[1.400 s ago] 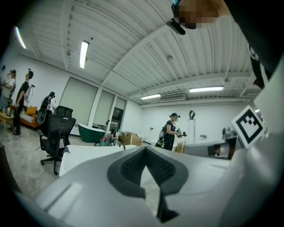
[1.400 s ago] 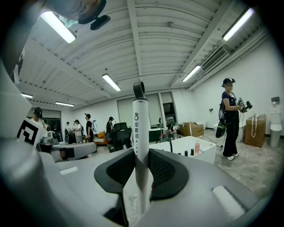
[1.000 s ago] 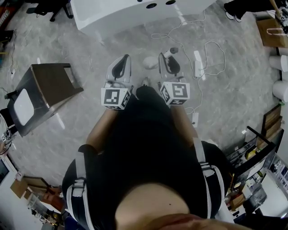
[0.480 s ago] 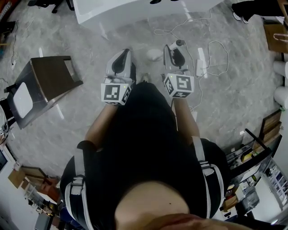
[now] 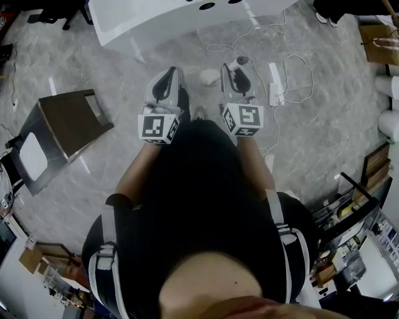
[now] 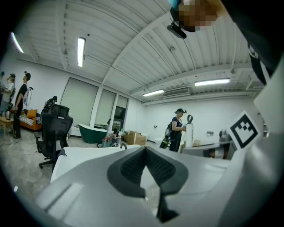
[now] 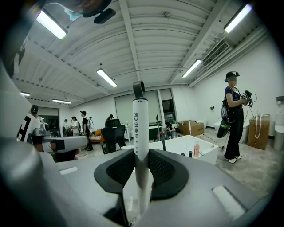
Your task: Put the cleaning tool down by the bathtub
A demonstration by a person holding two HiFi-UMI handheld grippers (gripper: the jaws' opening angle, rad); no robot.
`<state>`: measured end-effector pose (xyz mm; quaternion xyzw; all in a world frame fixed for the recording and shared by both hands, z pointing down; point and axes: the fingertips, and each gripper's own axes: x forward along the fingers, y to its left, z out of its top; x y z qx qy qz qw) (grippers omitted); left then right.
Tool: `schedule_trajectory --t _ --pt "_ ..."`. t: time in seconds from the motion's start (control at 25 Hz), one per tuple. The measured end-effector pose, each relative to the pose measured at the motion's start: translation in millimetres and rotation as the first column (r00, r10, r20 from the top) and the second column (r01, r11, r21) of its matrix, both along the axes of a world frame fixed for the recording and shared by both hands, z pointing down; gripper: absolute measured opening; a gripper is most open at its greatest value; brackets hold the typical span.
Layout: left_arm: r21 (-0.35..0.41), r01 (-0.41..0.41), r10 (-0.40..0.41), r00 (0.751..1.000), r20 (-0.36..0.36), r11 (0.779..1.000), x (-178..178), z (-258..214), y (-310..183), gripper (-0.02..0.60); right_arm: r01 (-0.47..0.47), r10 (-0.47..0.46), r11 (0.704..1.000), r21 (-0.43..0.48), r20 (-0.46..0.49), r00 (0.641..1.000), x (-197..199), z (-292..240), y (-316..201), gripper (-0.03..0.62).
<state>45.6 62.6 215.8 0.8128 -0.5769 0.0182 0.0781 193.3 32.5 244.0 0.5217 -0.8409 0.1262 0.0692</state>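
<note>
Nearest the person, the right gripper has its dark ribbed pads clamped on either side of the cleaning tool, a white, smooth plastic cylinder of a handle that stands upright between them, with printed marks on its upper part and a grey hanging loop at the top. The grip sits low on the visible length, so most of the handle rises above the jaws; its lower end is hidden behind the gripper body. The left gripper is held alongside with its jaws together and nothing between them.

The handle looks stiff and light, and its glossy round surface is probably slippery, so it may turn or slide in the pads if it is tipped. A hold across the straight middle of the shaft, as now, seems the safest place; the loop looks too thin to pinch firmly. It does not look fragile, so a gentle set-down should not harm it.

Beyond the grippers lies the grey marbled floor, with loose white cables to the right, best avoided. Further on stands the white glossy bathtub, apart from the tool.
</note>
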Motion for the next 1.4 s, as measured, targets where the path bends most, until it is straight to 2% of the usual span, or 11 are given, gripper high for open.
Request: schedule_trajectory --t 0.56,0.96,1.4 --pt "-0.057 -0.017 0.016 1.000 -0.014 0.998 -32.6 44.5 -92.8 0.009 -0.026 0.024 0.998 -0.056 -0.030 0.999 -31.6 50.3 -78.2 0.098" --pt "-0.103 -0.032 0.031 0.999 -0.006 0.994 -46.4 109.6 -145.0 0.009 -0.049 0.044 0.993 -0.108 -0.049 0.998 -48.9 113.5 -126.7 0.098" --pt "-0.148 0.002 -0.004 1.000 -0.018 0.989 -64.8 189.1 -188.4 0.009 -0.062 0.049 0.982 -0.177 -0.076 0.996 -65.4 206.5 -169.1 0.097"
